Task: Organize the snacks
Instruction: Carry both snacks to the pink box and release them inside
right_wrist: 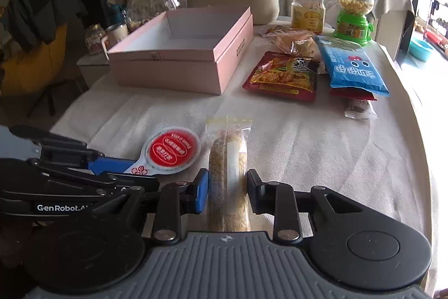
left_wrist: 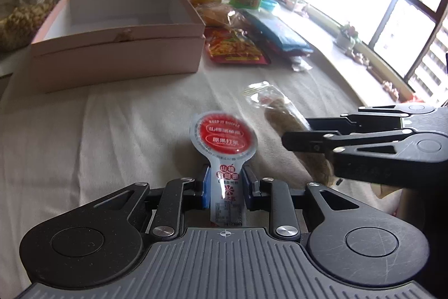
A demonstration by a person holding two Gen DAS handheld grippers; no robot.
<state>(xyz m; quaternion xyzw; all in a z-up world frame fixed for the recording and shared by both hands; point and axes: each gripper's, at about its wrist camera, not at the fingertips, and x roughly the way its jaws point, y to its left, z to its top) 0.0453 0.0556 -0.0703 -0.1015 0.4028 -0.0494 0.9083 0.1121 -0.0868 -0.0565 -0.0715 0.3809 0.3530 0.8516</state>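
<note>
Both tongs are closed on snacks: the left gripper [left_wrist: 225,184] clamps the narrow stem of a spoon-shaped jelly pack [left_wrist: 223,143], and the right gripper [right_wrist: 227,191] pinches a long crumbly bar in clear wrap [right_wrist: 228,173] across its middle. Both are probably light; the wrap is slippery and the bar brittle, so grip gently at mid-length. The pink box [right_wrist: 168,72] stands open at eleven o'clock.

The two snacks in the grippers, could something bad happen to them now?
Maybe. The left hand-held gripper pinches only the thin tail of the lollipop-shaped packet, so its round head could swing or slip out. The right hand-held gripper squeezes the crumbly bar, which might crack. The two grippers are close together, so they could bump on the way to the pink box.
</note>
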